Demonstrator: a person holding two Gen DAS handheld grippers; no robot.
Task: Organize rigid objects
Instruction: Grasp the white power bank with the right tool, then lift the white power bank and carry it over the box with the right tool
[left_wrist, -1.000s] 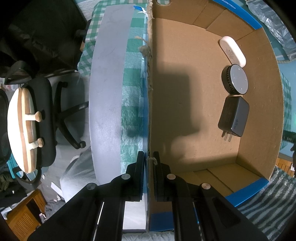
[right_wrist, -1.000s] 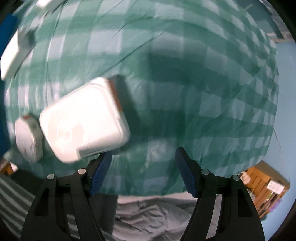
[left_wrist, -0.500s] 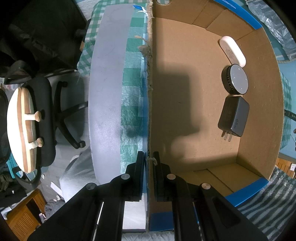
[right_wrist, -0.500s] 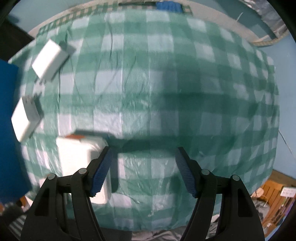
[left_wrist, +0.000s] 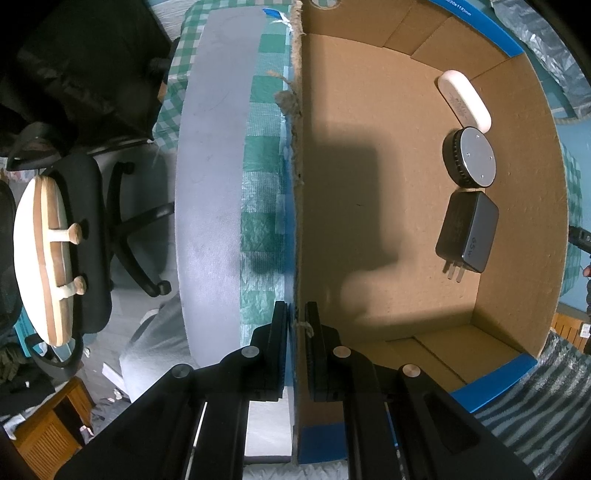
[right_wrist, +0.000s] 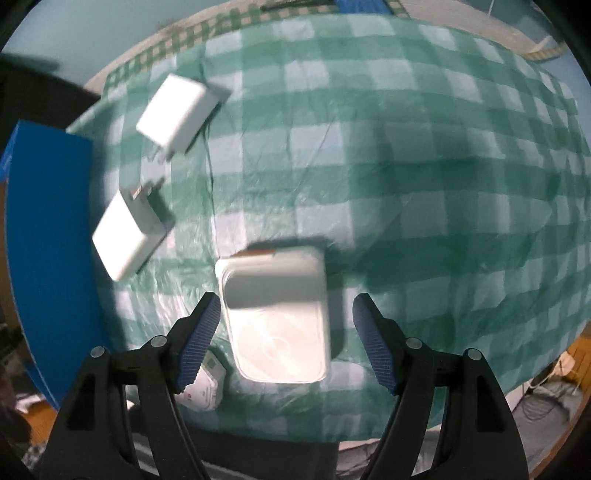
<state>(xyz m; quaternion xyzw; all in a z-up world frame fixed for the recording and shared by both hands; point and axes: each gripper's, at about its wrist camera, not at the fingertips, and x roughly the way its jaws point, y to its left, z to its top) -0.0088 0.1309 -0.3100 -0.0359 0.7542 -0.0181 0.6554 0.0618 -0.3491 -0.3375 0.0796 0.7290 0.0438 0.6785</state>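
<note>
My left gripper is shut on the left wall of an open cardboard box, pinching its edge from above. Inside the box lie a white oblong case, a round black and silver puck and a dark grey plug charger. In the right wrist view my right gripper hangs over a white rounded box on the green checked cloth, its jaws opening with the box between them and gaps on both sides. Two white plug adapters lie at the left.
The box's blue outer wall stands left of the adapters. A small white item sits by the right gripper's left finger. A grey table edge, an office chair and a wooden round board are left of the box.
The right gripper swung over the cloth until the white box lay between its fingers, and its jaws spread a little. The left gripper has held still on the box wall.
</note>
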